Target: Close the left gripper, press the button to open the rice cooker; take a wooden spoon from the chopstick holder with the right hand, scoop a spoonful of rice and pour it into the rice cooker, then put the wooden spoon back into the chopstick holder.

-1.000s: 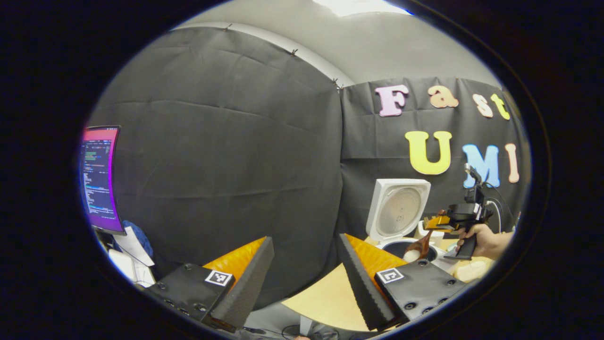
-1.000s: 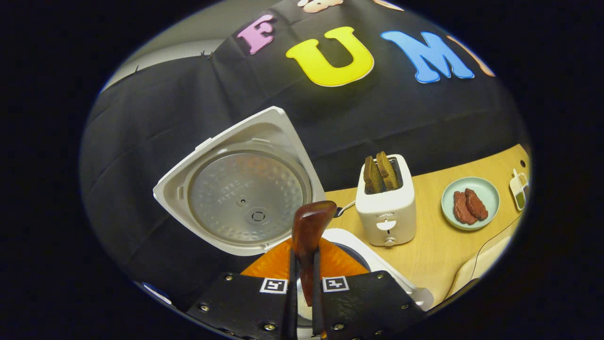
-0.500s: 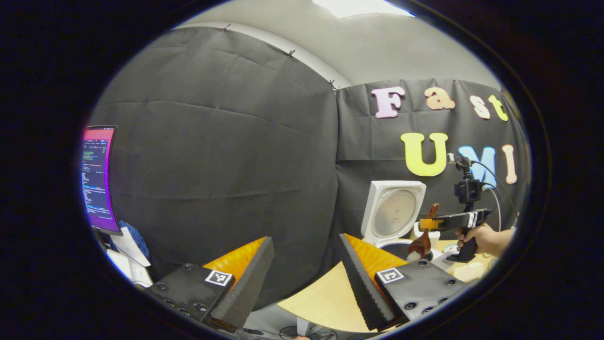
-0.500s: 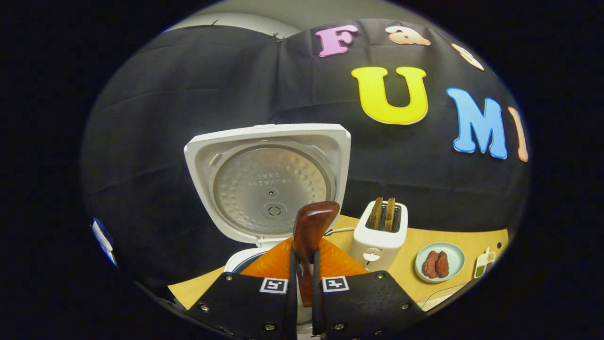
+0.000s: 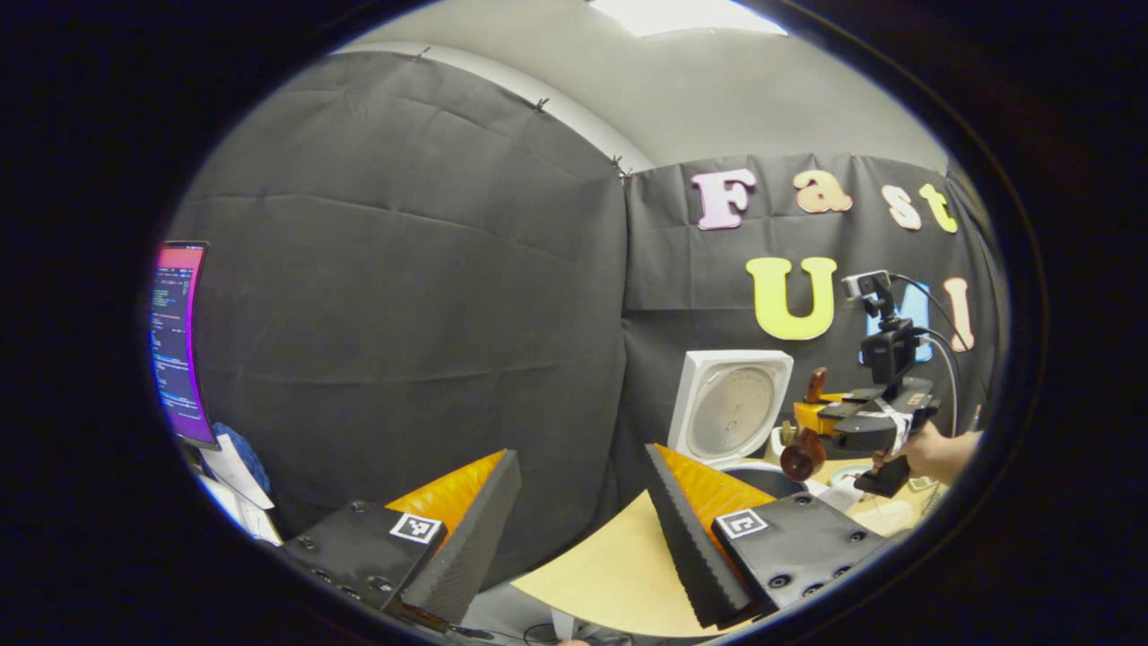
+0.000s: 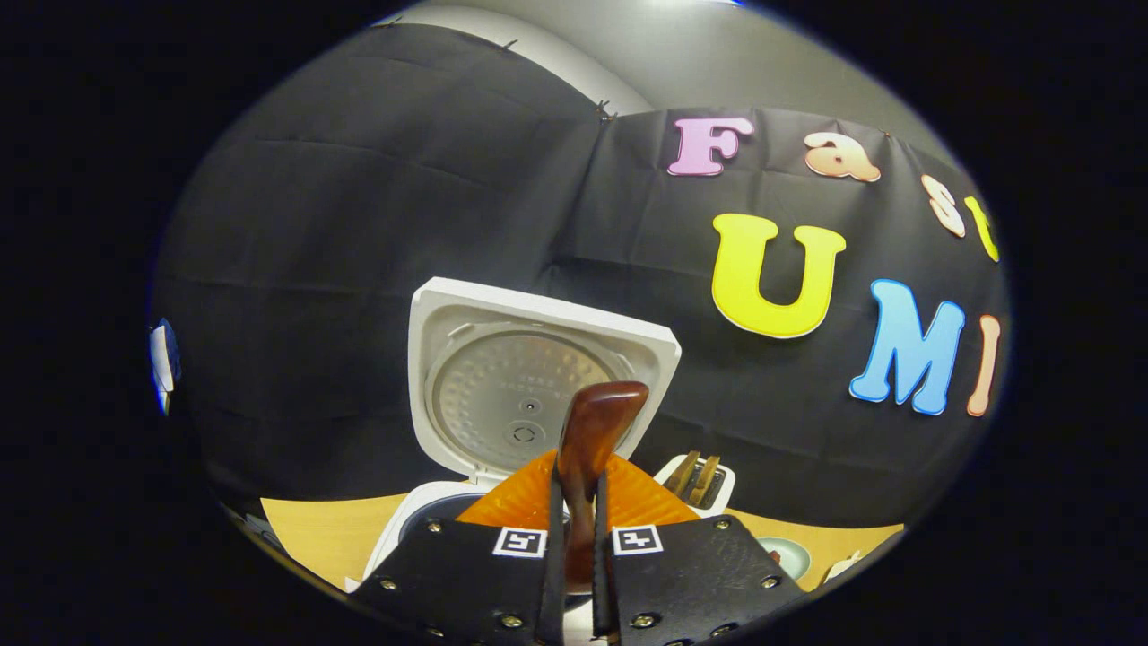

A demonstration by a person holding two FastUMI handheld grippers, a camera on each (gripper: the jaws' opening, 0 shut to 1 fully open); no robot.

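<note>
We find the wooden spoon (image 6: 587,431) at the lower middle of the right gripper view, its handle pinched between the two fingers of the right gripper (image 6: 574,547), whose jaws are drawn in tight on it with only the handle's width between them. In the left gripper view the same spoon (image 5: 798,459) sits at the right of the frame, its bowl hanging just over the rim of the rice cooker (image 5: 731,422). A second ago that bowl carried a pale heap of rice low over the pot; now we see it dark and bare, and the gripper has lifted and tipped back. The right gripper view agrees: the toaster (image 6: 695,480) and the plate (image 6: 785,556) have slid down toward the bottom edge while the open lid (image 6: 529,381) has dropped lower in the frame, so the camera has swung upward.

We judge the pour is done and the spoon is coming away from the pot. What remains is carrying it back to the chopstick holder, which we cannot pick out here.

The left gripper (image 5: 583,529) waits at the bottom of its own view over the edge of the counter (image 5: 619,574), jaws spread wide and holding nothing. A hand (image 5: 933,453) grips the right tool at the far right.
</note>
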